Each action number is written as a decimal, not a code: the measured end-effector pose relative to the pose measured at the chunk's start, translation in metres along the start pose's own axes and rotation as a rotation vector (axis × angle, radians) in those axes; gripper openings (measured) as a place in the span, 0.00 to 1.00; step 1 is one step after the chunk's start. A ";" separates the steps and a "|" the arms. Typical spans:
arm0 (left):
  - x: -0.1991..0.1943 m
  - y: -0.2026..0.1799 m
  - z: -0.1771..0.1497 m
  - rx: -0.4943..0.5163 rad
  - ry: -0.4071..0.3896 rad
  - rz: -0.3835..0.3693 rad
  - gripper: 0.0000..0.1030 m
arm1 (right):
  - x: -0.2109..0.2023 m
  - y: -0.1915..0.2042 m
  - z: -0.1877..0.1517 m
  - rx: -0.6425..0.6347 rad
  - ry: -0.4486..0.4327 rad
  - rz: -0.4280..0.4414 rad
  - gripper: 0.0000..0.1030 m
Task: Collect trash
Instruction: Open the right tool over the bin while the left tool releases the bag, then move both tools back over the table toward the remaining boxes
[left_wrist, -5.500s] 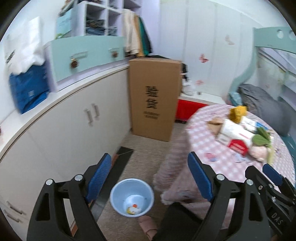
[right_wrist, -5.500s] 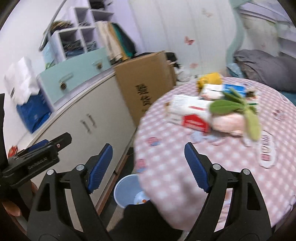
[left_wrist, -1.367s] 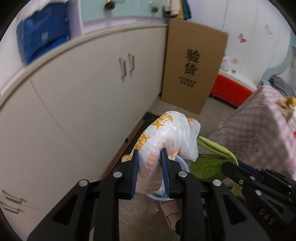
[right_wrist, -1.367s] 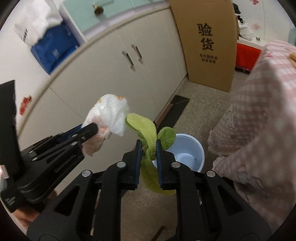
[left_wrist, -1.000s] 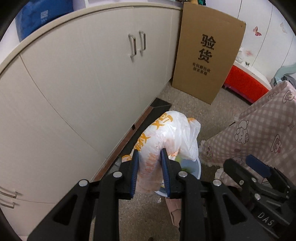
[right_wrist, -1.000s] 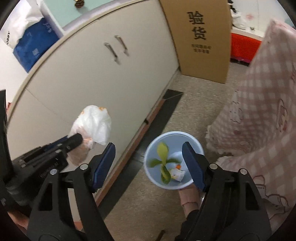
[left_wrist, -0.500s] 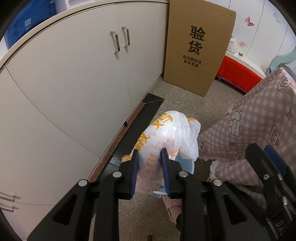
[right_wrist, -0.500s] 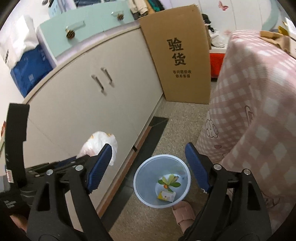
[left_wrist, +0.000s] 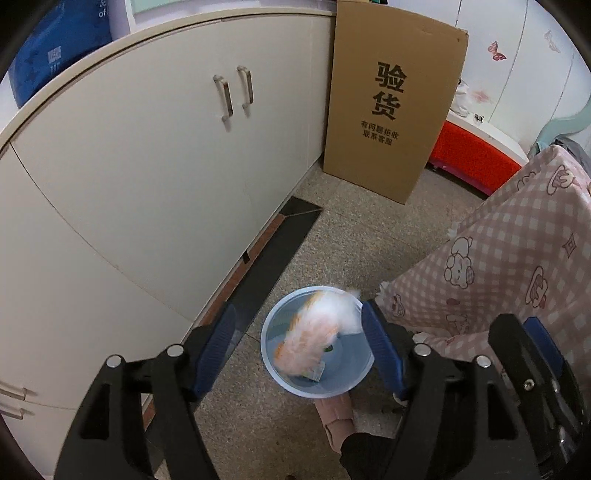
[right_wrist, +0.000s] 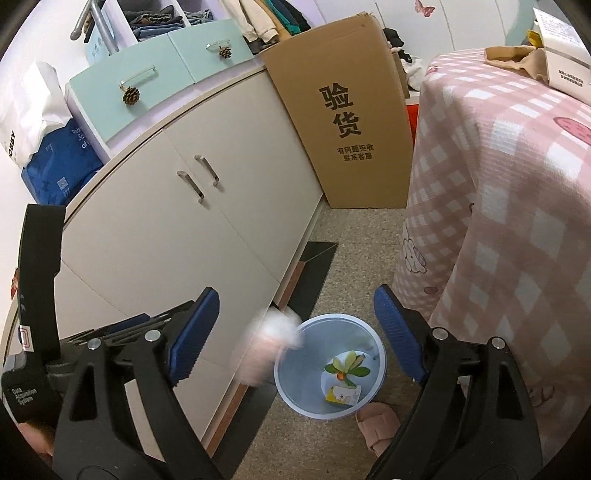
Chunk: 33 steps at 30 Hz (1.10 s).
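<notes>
Nearest the lens, the left gripper (left_wrist: 295, 347) stood wide open with nothing between its blue pads; the right gripper (right_wrist: 295, 332) was likewise spread wide and empty. Just below, a white-and-orange plastic bag (left_wrist: 317, 328) showed as a motion-blurred smear, free of both tools; from the left wrist it sat over the mouth of the blue bin (left_wrist: 271, 354), from the right wrist it appeared at the bin's near-left rim, so whether it would land fully inside could not be told. Bin stood on the speckled floor, a slippered foot (right_wrist: 376, 424) touching its near side. Inside lay a green leafy scrap (right_wrist: 349, 363) and a small yellow-and-white carton (right_wrist: 343, 397). Judged: two items binned, bag probably a third. Farther right, the pink checked table (right_wrist: 498, 184) carried a white box (right_wrist: 565, 55) and a tan crumpled piece (right_wrist: 513, 61); whether these count as trash is unclear. Cardboard box (left_wrist: 391, 99) stood beyond, against the cabinets (left_wrist: 166, 155).
</notes>
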<state>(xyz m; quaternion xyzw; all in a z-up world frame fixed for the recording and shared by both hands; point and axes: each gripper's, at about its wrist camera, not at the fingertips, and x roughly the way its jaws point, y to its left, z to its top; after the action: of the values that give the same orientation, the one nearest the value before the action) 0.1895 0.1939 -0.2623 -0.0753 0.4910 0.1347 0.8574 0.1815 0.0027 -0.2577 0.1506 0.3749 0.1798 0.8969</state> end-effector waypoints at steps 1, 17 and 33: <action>0.001 0.000 0.000 -0.001 0.006 0.005 0.68 | 0.000 0.000 0.000 0.000 0.002 0.001 0.82; -0.024 0.010 -0.009 -0.028 0.005 0.032 0.73 | -0.004 -0.007 0.000 0.046 0.024 0.031 0.82; -0.157 -0.017 -0.005 -0.086 -0.299 0.001 0.80 | -0.158 0.000 0.033 -0.048 -0.270 -0.047 0.82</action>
<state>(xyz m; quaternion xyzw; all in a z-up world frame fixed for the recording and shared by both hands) 0.1146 0.1514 -0.1295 -0.0907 0.3518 0.1657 0.9168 0.1020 -0.0707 -0.1377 0.1432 0.2498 0.1457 0.9465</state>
